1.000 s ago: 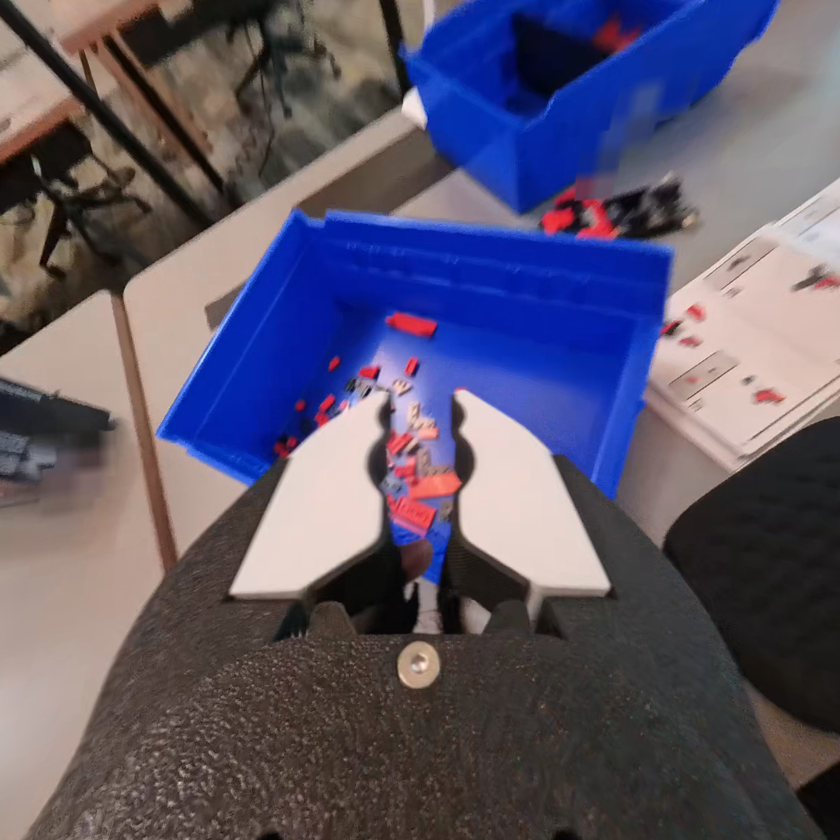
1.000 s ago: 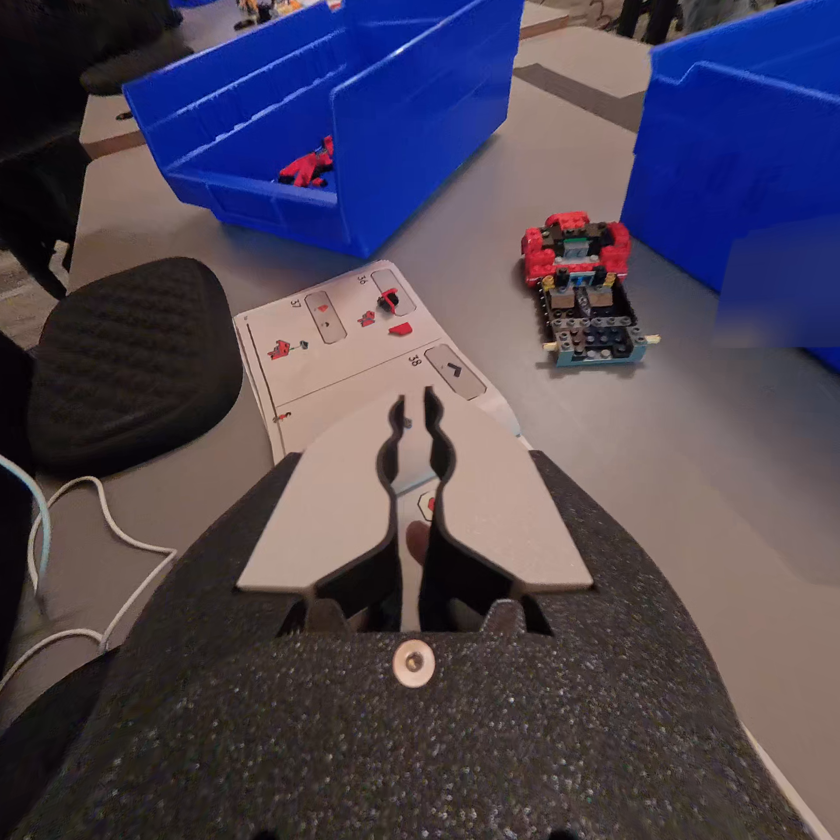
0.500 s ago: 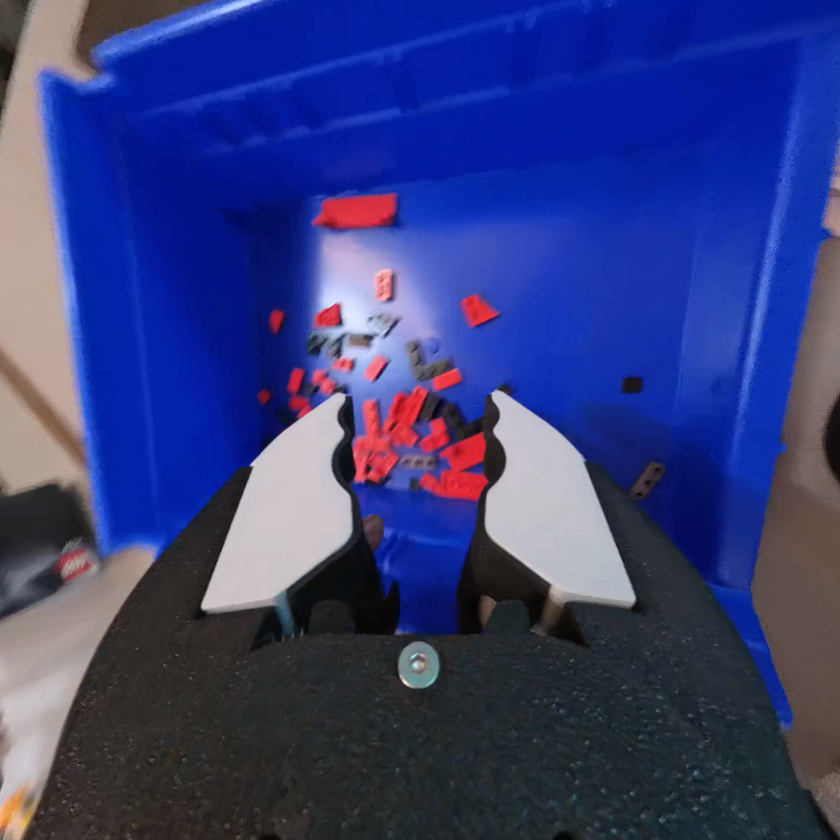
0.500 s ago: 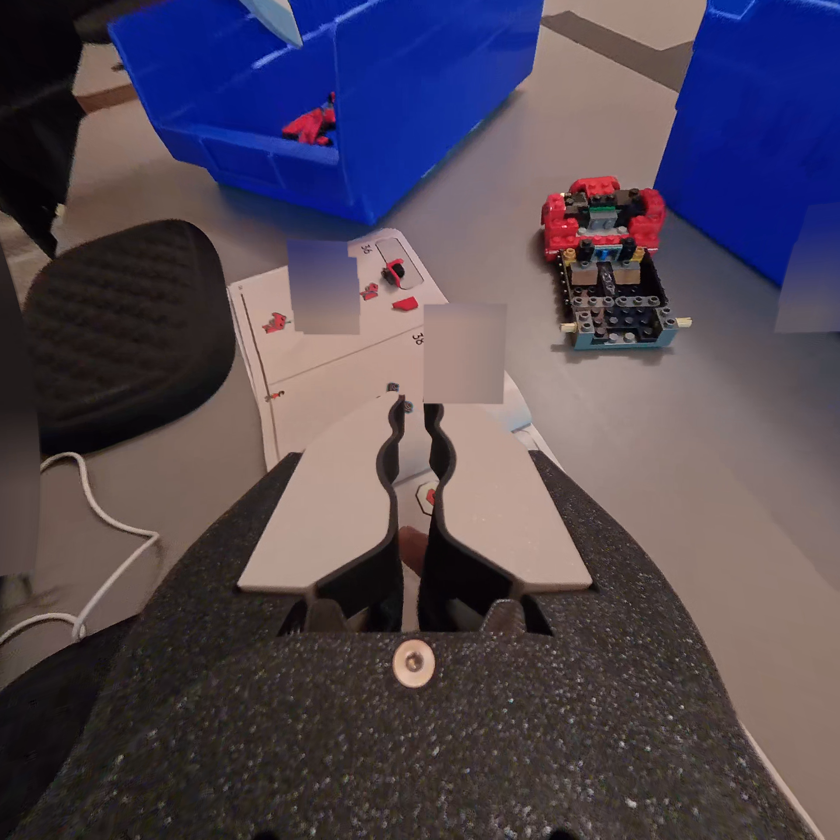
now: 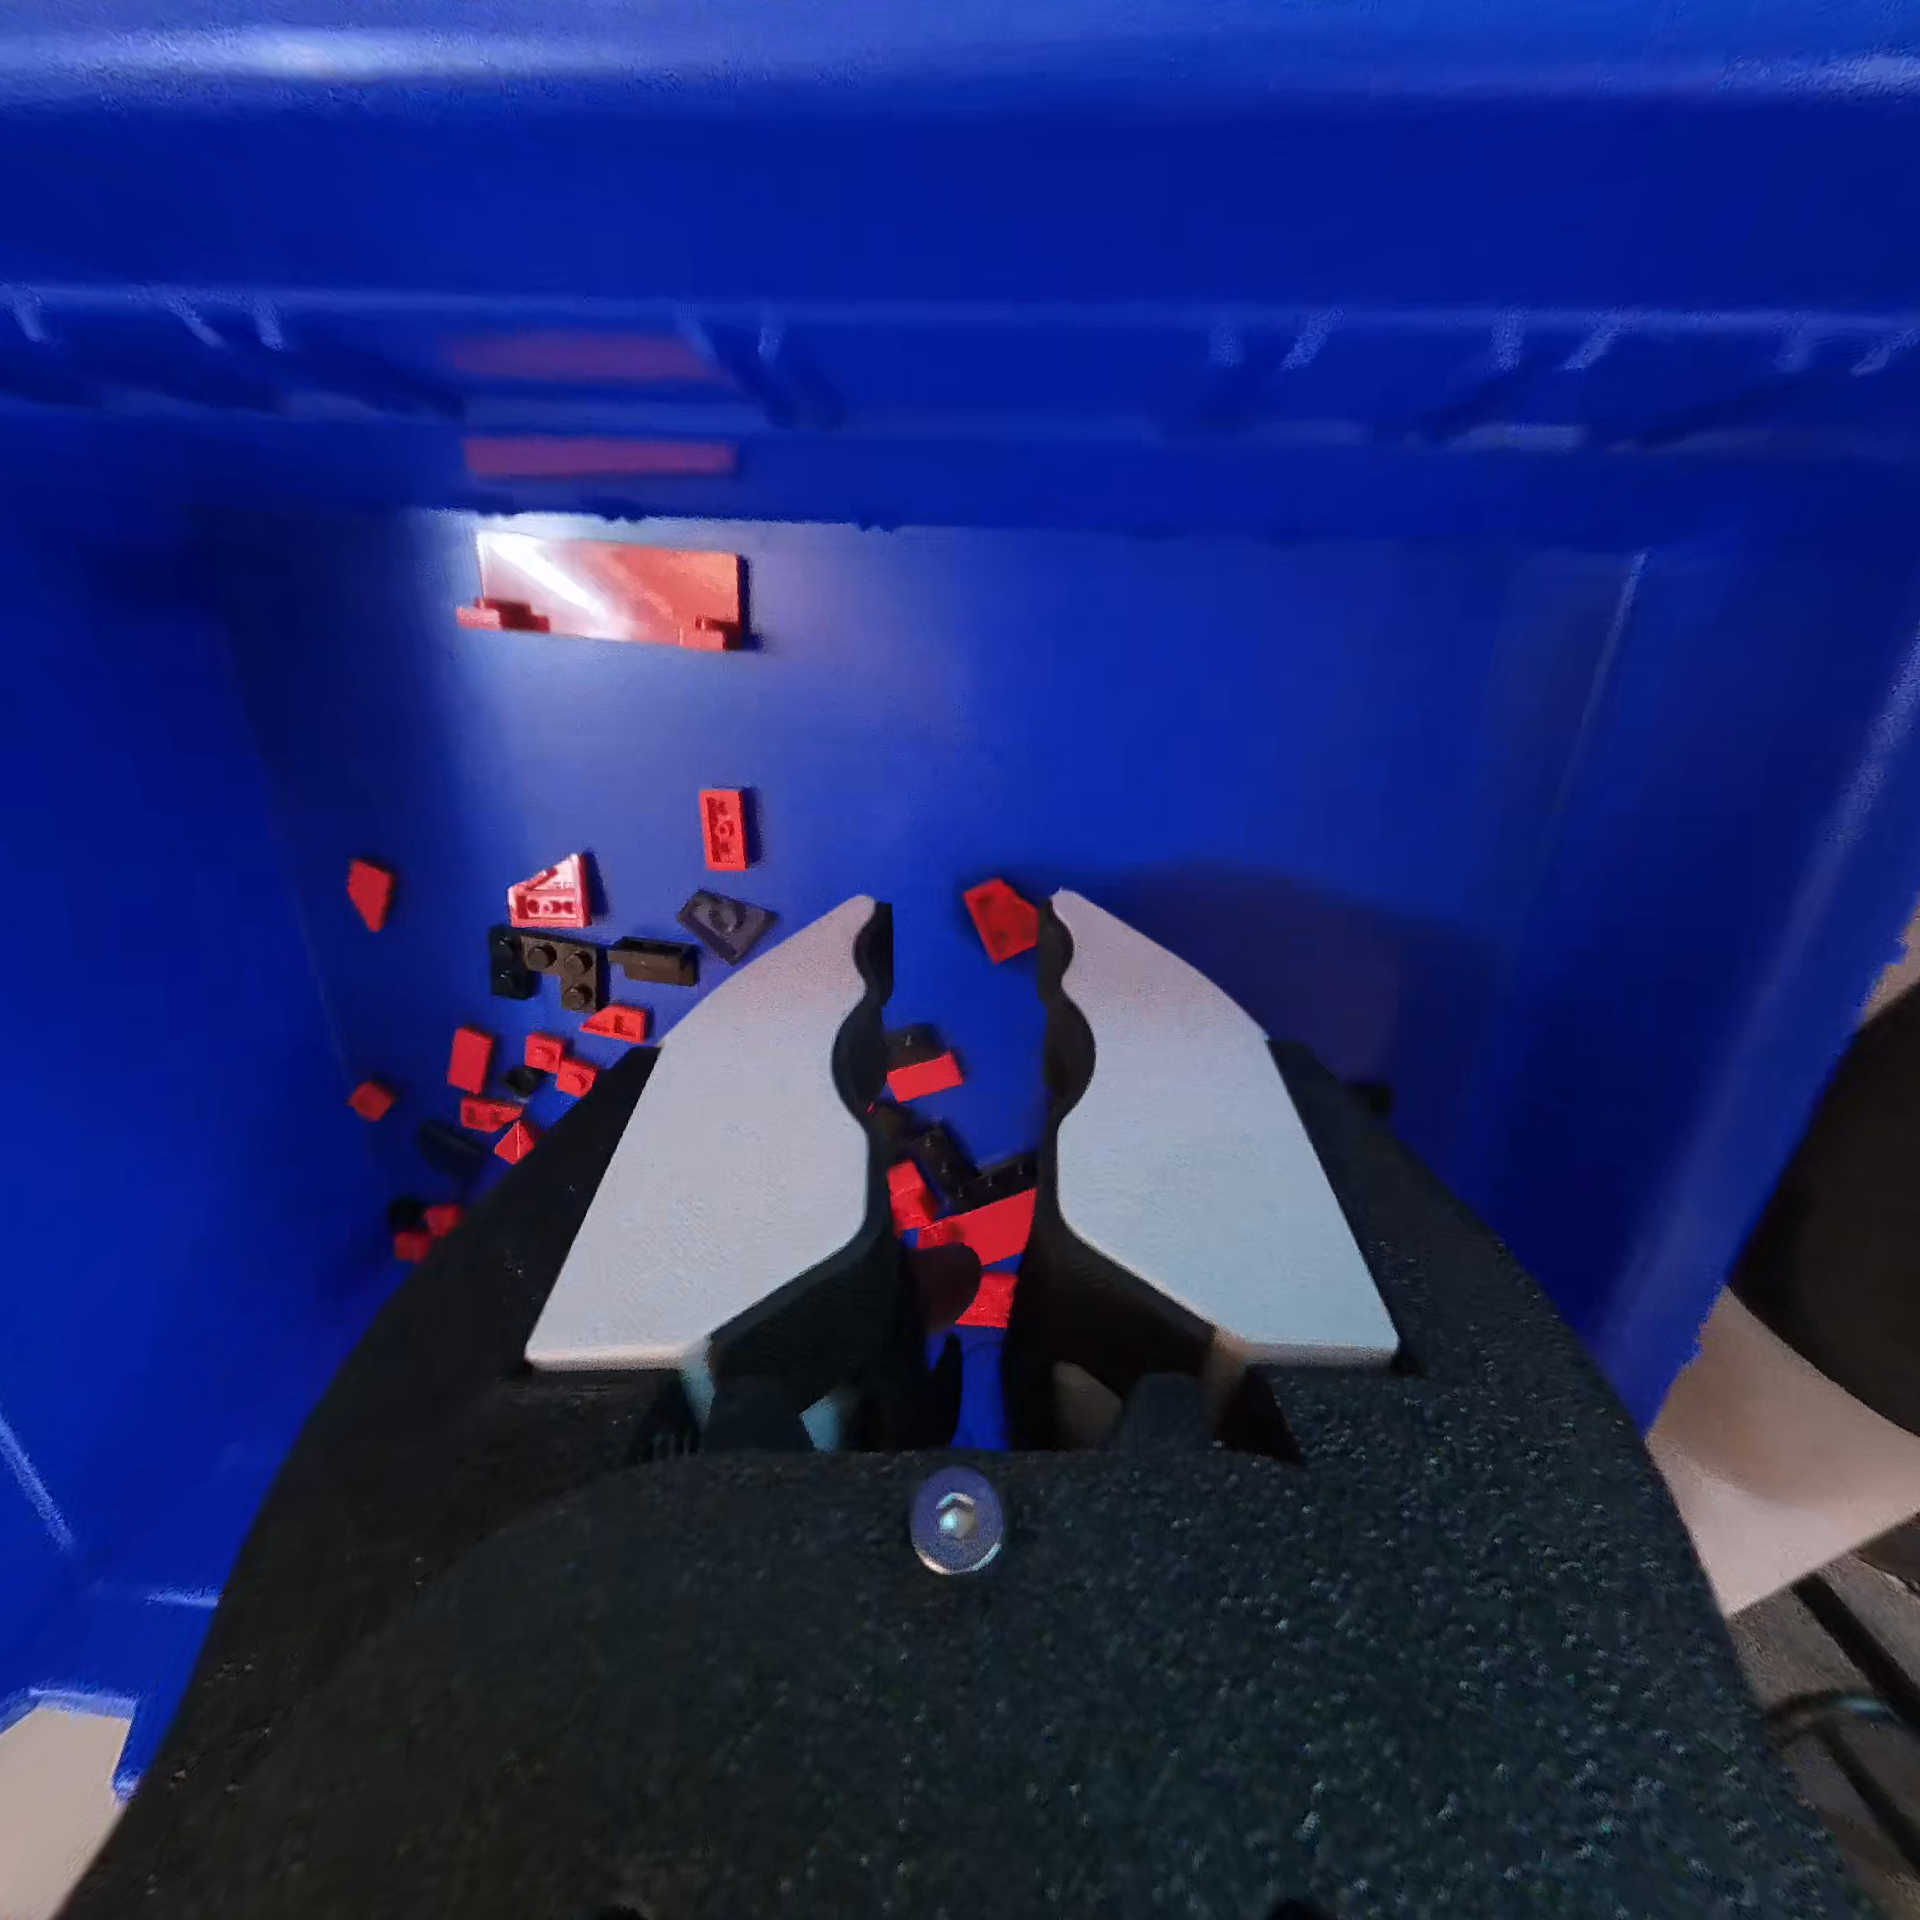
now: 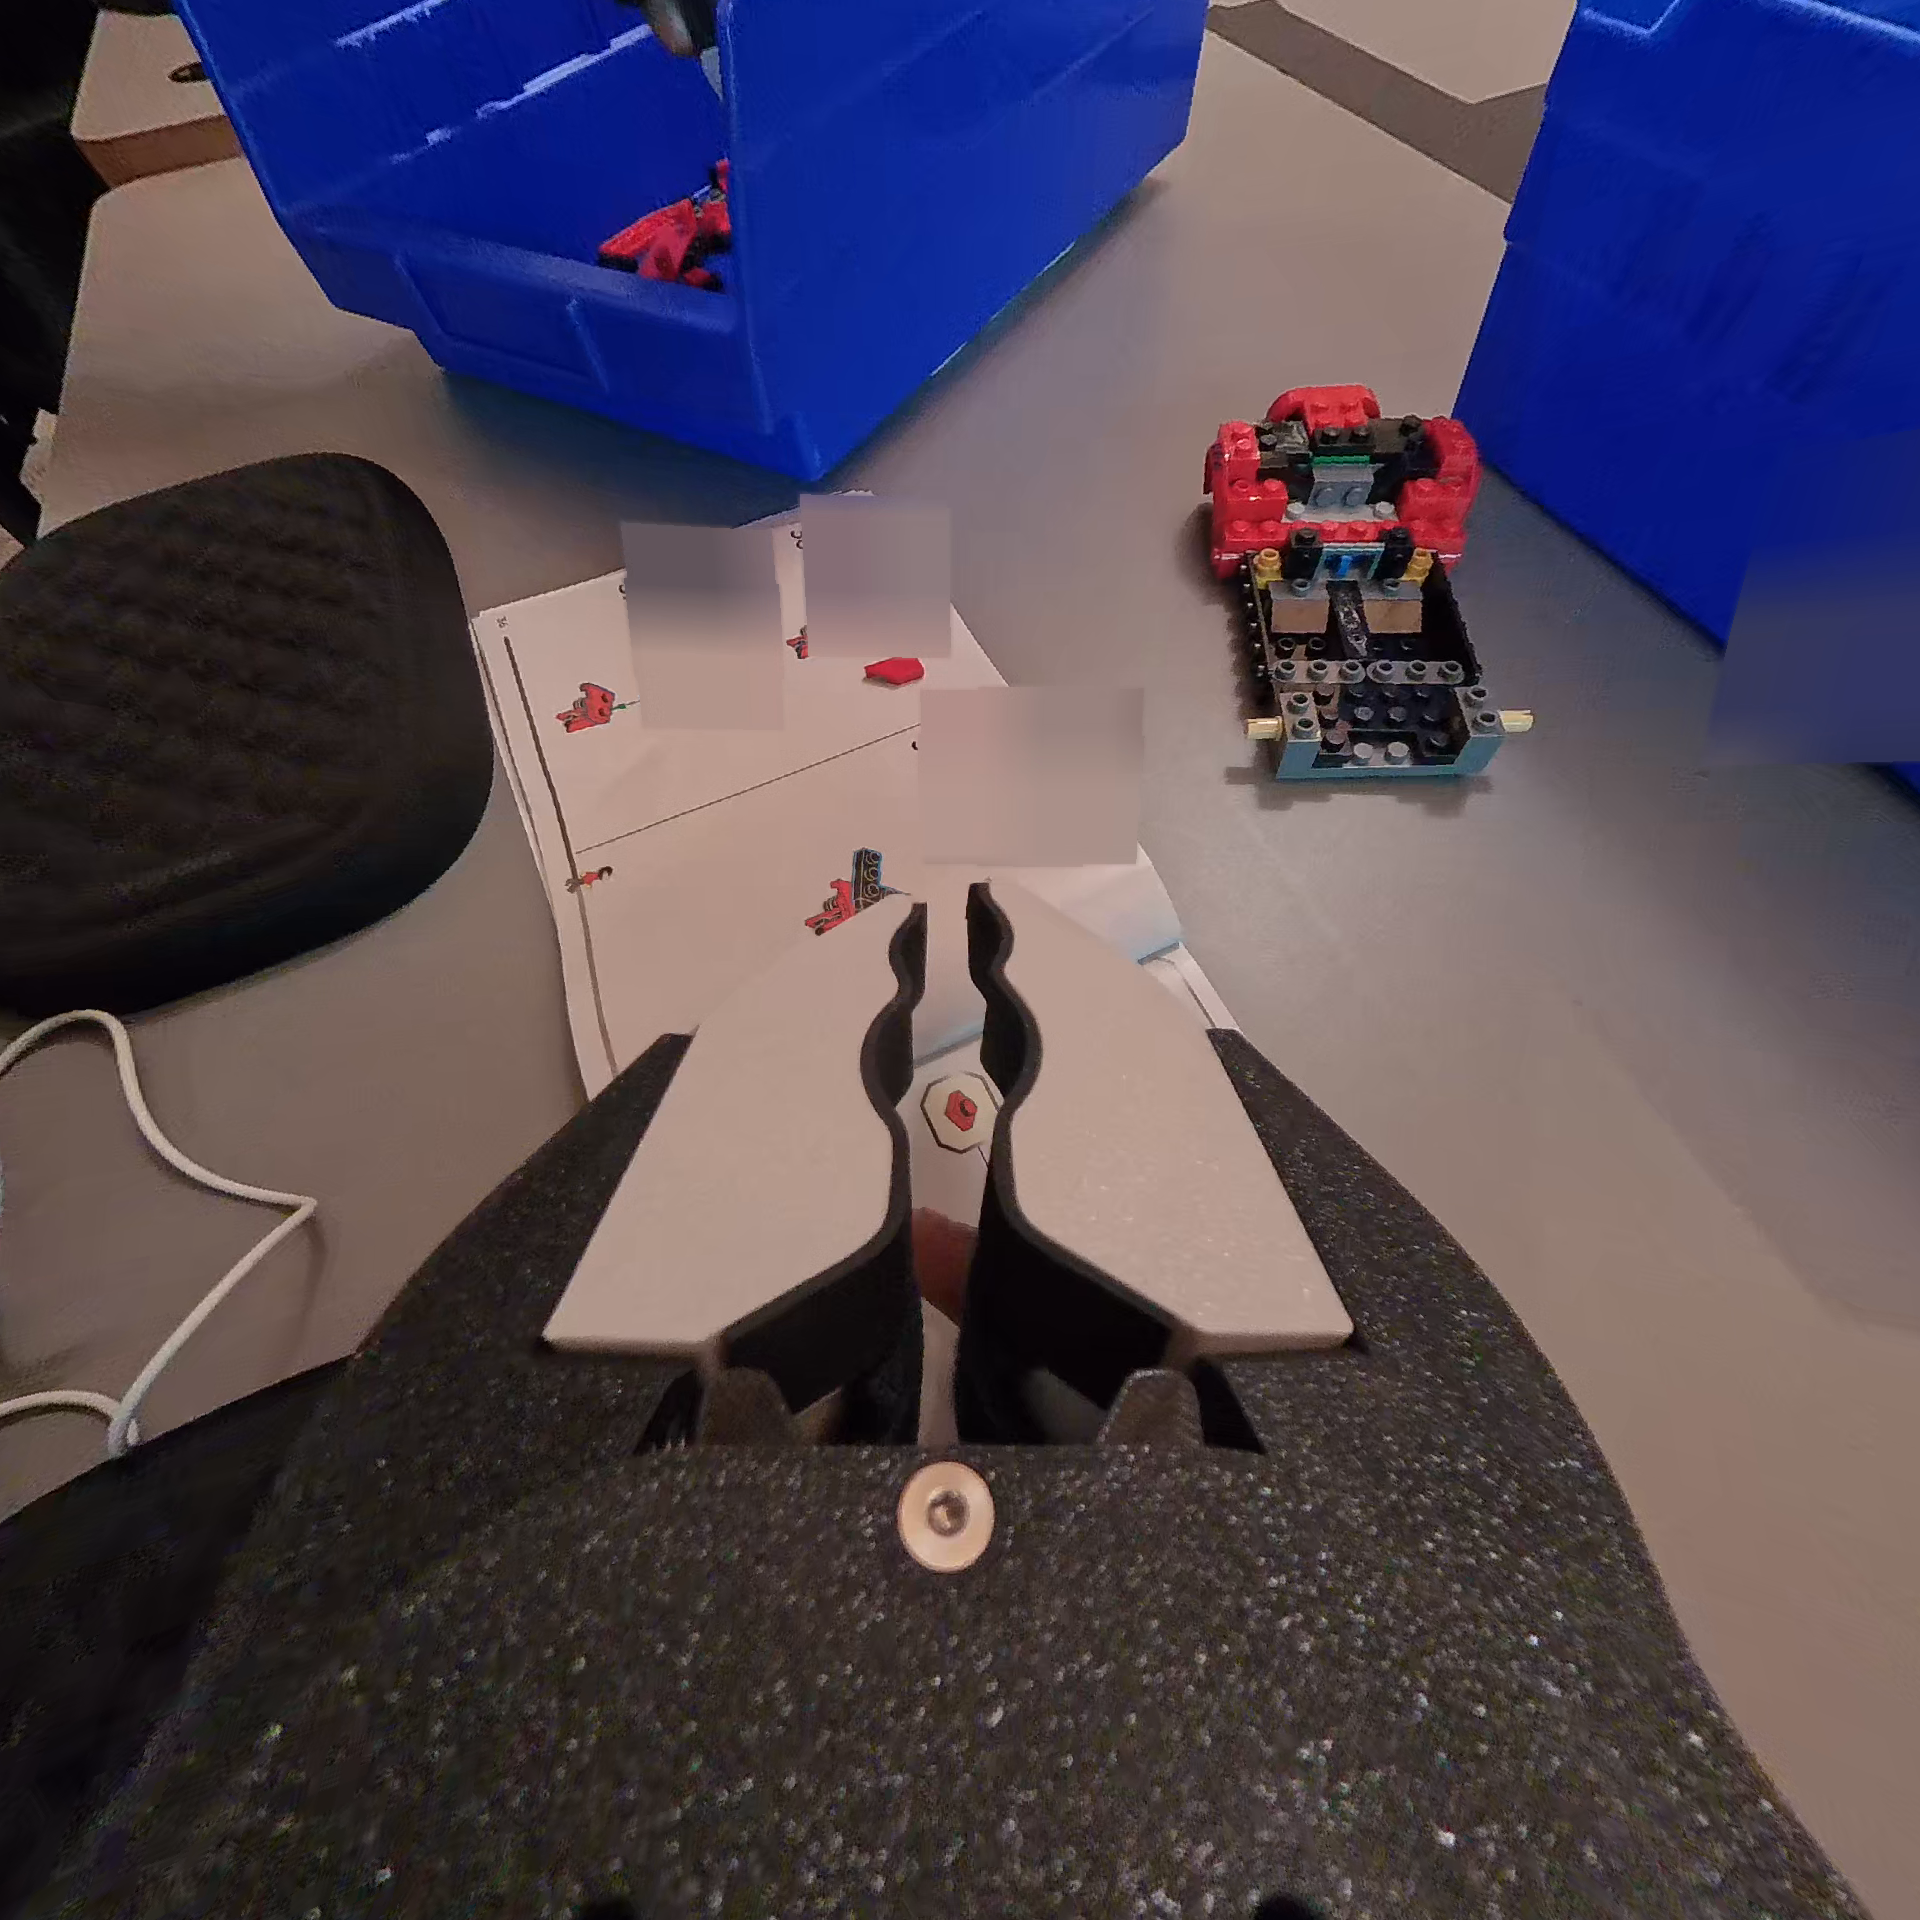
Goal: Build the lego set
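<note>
I'm holding the left gripper open, empty, inside the bin over loose bricks; the right gripper is hovering nearly closed, empty, over the manual, car upper right.

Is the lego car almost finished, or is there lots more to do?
About halfway, I'd guess. Done: the car has a red end and a studded floor, but no roof or wheels show. In hand: the left gripper, jaws open and empty, is inside the bin above loose pieces. The right gripper waits, empty, over the instructions. Left: pick, attach, repeat.
</note>
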`<state>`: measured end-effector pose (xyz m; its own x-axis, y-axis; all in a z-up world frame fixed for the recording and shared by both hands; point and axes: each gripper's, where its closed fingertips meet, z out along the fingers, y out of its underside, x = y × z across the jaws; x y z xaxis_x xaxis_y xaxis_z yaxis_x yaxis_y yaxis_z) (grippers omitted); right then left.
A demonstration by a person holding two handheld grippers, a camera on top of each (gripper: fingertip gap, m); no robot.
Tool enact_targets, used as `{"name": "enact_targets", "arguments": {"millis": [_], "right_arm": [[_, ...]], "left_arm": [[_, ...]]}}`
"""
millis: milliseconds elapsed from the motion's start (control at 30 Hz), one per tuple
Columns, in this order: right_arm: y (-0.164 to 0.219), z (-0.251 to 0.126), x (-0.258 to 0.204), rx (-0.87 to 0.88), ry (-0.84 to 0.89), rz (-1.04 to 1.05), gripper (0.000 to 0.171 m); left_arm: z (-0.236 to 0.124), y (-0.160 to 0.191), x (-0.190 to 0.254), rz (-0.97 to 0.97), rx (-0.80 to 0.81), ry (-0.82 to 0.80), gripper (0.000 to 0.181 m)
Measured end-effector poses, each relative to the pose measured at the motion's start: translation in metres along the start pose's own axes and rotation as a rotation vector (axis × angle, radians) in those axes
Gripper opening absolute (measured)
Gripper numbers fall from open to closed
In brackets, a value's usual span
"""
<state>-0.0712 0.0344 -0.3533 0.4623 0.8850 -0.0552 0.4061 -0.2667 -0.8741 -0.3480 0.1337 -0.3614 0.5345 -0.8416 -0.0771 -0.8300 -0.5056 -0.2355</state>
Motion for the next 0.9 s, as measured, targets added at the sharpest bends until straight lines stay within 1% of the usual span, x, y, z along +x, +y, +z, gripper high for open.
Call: {"name": "enact_targets", "arguments": {"millis": [133, 167, 200, 300, 333, 367, 400, 433, 467, 533, 567, 600, 633, 667, 700, 733, 800, 867, 900], "right_arm": [[0.0, -0.002, 0.001, 0.008, 0.005, -0.006, 0.008], [0.0, -0.002, 0.001, 0.01, 0.005, -0.004, 0.008], [-0.001, -0.003, 0.002, 0.012, 0.007, -0.003, 0.008], [-0.001, -0.003, 0.002, 0.014, 0.008, -0.004, 0.007], [0.0, -0.003, 0.002, 0.011, 0.007, -0.005, 0.007], [0.001, -0.003, 0.002, 0.006, 0.009, -0.008, 0.007], [0.002, -0.003, 0.002, 0.0, 0.012, -0.013, 0.007], [0.003, -0.003, 0.002, -0.005, 0.014, -0.019, 0.007], [0.003, -0.002, 0.001, -0.008, 0.013, -0.023, 0.007], [0.002, -0.001, -0.001, -0.002, -0.002, -0.024, 0.007], [0.0, 0.0, -0.003, 0.003, -0.015, -0.023, 0.007], [-0.002, 0.001, -0.006, 0.009, -0.032, -0.024, 0.007], [-0.004, 0.001, -0.01, 0.018, -0.052, -0.029, 0.008], [-0.008, 0.002, -0.014, 0.032, -0.076, -0.034, 0.008], [-0.013, 0.002, -0.02, 0.048, -0.101, -0.04, 0.008], [-0.02, 0.002, -0.026, 0.066, -0.128, -0.05, 0.008], [-0.039, -0.002, -0.045, 0.113, -0.204, -0.092, 0.011], [-0.067, -0.012, -0.072, 0.161, -0.298, -0.186, 0.016], [-0.084, -0.019, -0.085, 0.195, -0.333, -0.246, 0.018]], "left_arm": [[0.015, 0.009, 0.005, -0.033, -0.068, 0.016, 0.029], [0.019, 0.011, 0.008, -0.028, -0.078, 0.032, 0.025], [0.02, 0.007, 0.012, -0.03, -0.058, 0.057, 0.011], [0.016, 0.007, 0.013, -0.006, -0.05, 0.04, 0.01], [0.011, 0.002, 0.011, -0.003, -0.008, 0.02, 0.01], [0.001, -0.007, 0.012, -0.019, 0.07, 0.015, 0.01], [-0.014, -0.02, 0.017, -0.041, 0.184, 0.034, 0.01], [-0.034, -0.038, 0.026, -0.056, 0.346, 0.077, 0.01], [-0.061, -0.057, 0.042, -0.061, 0.548, 0.158, 0.01], [-0.137, -0.088, 0.086, -0.041, 1.024, 0.429, 0.009], [-0.183, -0.091, 0.108, -0.027, 1.281, 0.61, 0.009], [-0.228, -0.083, 0.124, -0.02, 1.538, 0.805, 0.009], [-0.261, -0.07, 0.132, -0.032, 1.749, 0.98, 0.008], [-0.278, -0.058, 0.138, -0.044, 1.888, 1.102, 0.008], [-0.283, -0.05, 0.146, -0.034, 1.972, 1.165, 0.008], [-0.283, -0.048, 0.155, -0.013, 2.016, 1.195, 0.008], [-0.282, -0.043, 0.173, 0.026, 2.069, 1.286, 0.008], [-0.285, -0.039, 0.182, 0.045, 2.123, 1.387, 0.008], [-0.284, -0.04, 0.185, 0.036, 2.139, 1.411, 0.008]]}}
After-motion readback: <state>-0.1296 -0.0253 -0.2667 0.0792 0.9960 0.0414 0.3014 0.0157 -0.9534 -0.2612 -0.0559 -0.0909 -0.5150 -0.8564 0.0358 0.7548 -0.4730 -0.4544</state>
